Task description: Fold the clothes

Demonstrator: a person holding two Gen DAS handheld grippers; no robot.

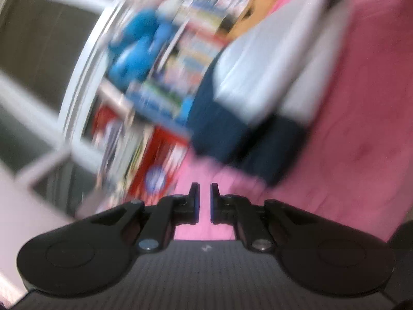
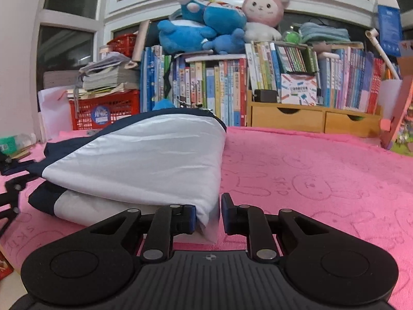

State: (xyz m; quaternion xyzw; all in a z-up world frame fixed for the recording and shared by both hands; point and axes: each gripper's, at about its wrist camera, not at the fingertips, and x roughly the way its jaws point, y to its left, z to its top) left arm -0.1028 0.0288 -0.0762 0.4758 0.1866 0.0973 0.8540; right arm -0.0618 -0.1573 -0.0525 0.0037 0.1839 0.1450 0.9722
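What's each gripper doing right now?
Left gripper: closed, nothing between its fingers.
Right gripper: closed on a corner of the folded white and navy garment.

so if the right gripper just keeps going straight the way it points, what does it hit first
The folded garment. Its near corner already sits between the right gripper jaws, so going straight would push into the white fabric almost at once; the books stand far behind.

**Pink, white and navy**

The folded garment [image 2: 144,160] is white with navy trim. Beneath it lies a hot-pink towel [image 2: 309,180] embossed with bunny faces. Behind the garment stand a red basket [image 2: 103,111], blue plush toys [image 2: 196,31] and many-coloured books [image 2: 219,90].
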